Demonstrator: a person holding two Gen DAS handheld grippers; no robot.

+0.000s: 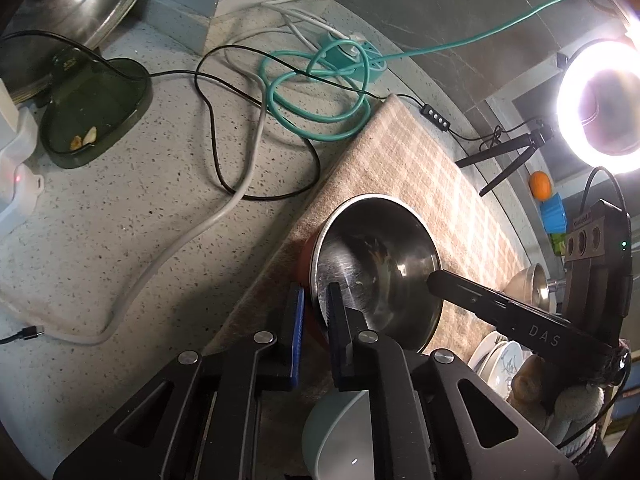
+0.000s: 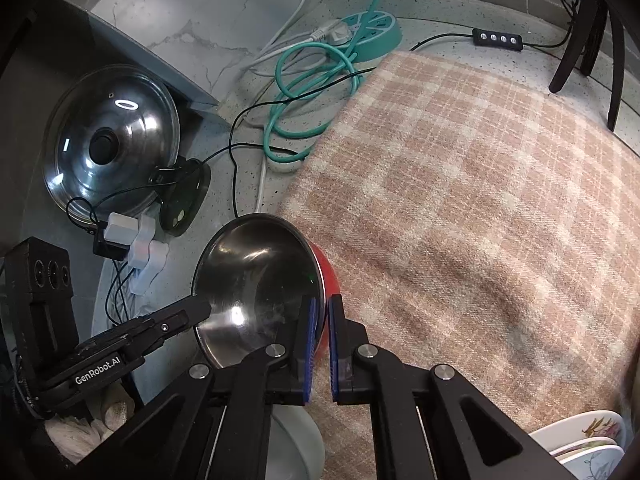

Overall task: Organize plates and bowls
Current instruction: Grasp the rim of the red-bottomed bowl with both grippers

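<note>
In the left wrist view, the left gripper (image 1: 316, 316) is clamping the near rim of the steel bowl (image 1: 376, 264), which is sitting at the left edge of the checked cloth (image 1: 420, 168) on the desk (image 1: 160, 220). Stacked plates (image 1: 496, 360) are lying at the right.

In the right wrist view, the right gripper (image 2: 320, 340) is pinching the steel bowl's (image 2: 256, 280) opposite rim, over its red outer shell (image 2: 326, 276), with the left gripper (image 2: 196, 312) touching its far side.

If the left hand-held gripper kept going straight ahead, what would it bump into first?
The left hand-held gripper already straddles the rim of the steel bowl, so it would probably push into that bowl's wall first.
</note>
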